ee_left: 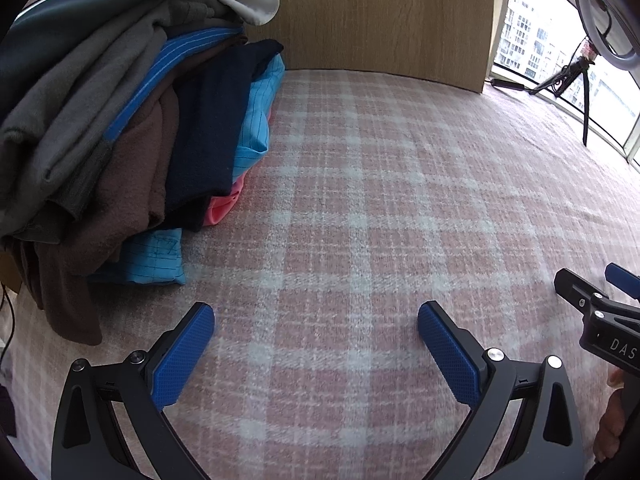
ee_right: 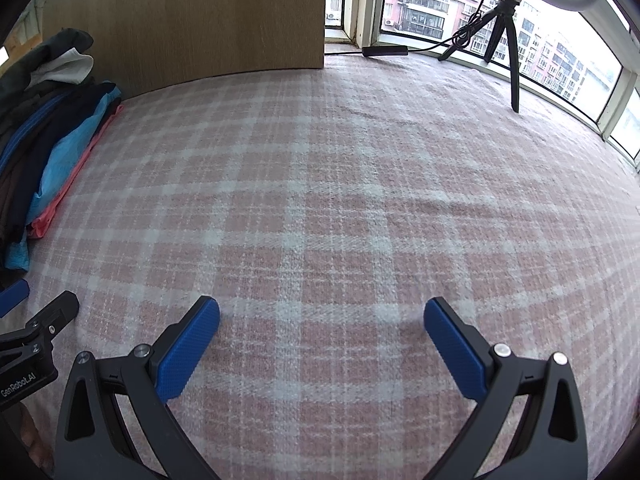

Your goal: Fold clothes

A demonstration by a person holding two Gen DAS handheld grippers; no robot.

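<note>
Where the pink plaid blanket [ee_left: 360, 184] meets the far left corner, a pile of clothes [ee_left: 132, 120] lies heaped: grey, brown, navy, light blue and a pink piece at the bottom, with a white item on top. The left gripper [ee_left: 316, 316] hovers near the pile's right edge, its blue pads [ee_left: 182, 356] spread wide with nothing between them. A wooden panel [ee_left: 376, 16] stands at the far side. Further right, the right gripper [ee_right: 322, 312] hangs over bare blanket, jaws likewise apart and empty. A tripod [ee_right: 504, 28] stands by the window [ee_right: 420, 4] at far right.
</note>
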